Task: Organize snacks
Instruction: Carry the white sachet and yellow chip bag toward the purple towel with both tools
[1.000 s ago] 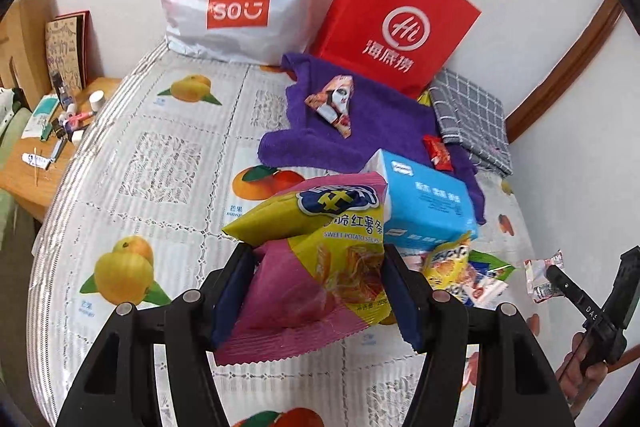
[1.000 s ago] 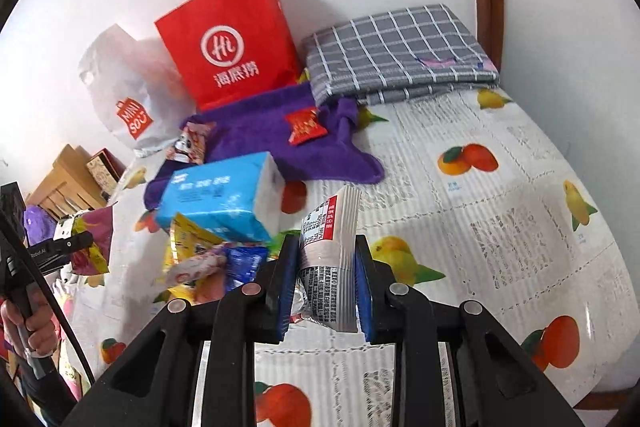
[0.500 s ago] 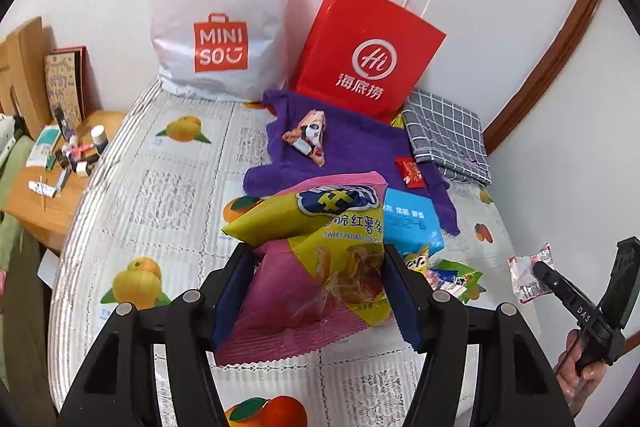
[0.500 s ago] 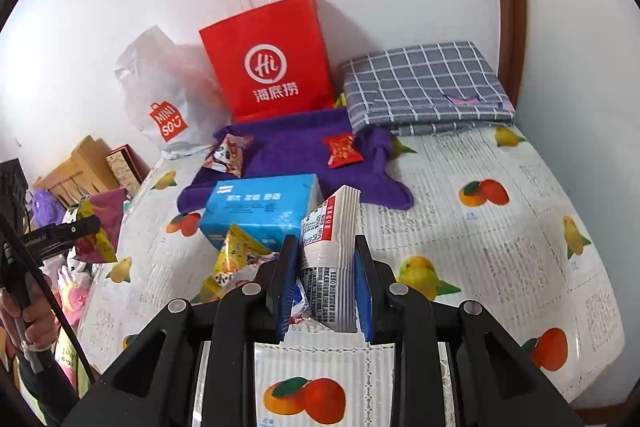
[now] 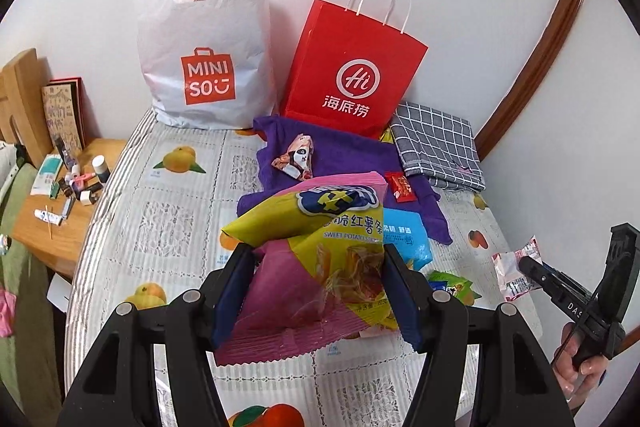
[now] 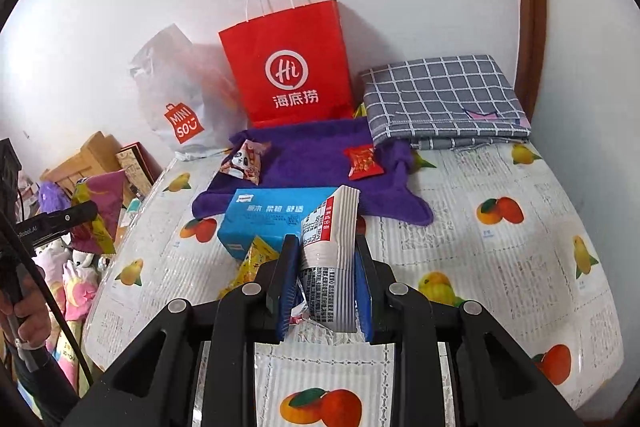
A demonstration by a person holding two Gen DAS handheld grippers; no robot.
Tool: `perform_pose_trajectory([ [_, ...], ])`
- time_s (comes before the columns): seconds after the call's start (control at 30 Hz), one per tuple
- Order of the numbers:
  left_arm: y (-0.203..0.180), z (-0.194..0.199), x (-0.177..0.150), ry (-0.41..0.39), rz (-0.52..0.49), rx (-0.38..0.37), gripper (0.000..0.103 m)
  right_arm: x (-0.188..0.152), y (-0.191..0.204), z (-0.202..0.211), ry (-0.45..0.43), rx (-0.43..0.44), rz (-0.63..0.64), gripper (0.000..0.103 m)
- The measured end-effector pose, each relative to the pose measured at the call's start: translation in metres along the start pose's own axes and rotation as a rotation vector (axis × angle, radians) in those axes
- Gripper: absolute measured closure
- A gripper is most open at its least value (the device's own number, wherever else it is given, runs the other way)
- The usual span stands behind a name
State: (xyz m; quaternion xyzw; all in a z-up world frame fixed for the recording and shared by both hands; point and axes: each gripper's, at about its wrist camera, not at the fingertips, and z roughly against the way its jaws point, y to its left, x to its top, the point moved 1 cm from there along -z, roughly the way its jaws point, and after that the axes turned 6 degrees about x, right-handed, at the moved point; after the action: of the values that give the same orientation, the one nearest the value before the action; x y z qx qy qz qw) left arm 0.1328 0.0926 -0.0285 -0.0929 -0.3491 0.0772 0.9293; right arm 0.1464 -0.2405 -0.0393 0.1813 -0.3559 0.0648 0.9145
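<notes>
My left gripper is shut on a pink and yellow sweet potato snack bag, held above the bed. My right gripper is shut on a small white and silver snack packet, also held up; it shows at the right of the left wrist view. On the purple towel lie a panda snack packet and a red snack packet. A blue tissue pack lies in front of the towel, with a yellow snack bag beside it.
A red paper bag and a white MINISO bag stand against the wall. A folded grey checked cloth lies at the back right. A wooden bedside table with small toiletries is left of the bed.
Both grippers have risen and pulled back from the bed with their snacks still held. The bags and towel now appear farther away.
</notes>
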Motion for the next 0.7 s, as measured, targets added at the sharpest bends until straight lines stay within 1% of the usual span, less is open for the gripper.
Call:
perform_pose_trajectory([
  [0.4,-0.014,-0.005,0.020,-0.006,-0.031,0.005,0.041,0.019,0.006,-0.007,-0.014,0.016,0.025,0.077],
  [0.7,-0.018,-0.018,0.030,0.013,-0.043,0.022,0.041,0.038,0.014,-0.025,-0.016,0.038,0.056,0.077],
])
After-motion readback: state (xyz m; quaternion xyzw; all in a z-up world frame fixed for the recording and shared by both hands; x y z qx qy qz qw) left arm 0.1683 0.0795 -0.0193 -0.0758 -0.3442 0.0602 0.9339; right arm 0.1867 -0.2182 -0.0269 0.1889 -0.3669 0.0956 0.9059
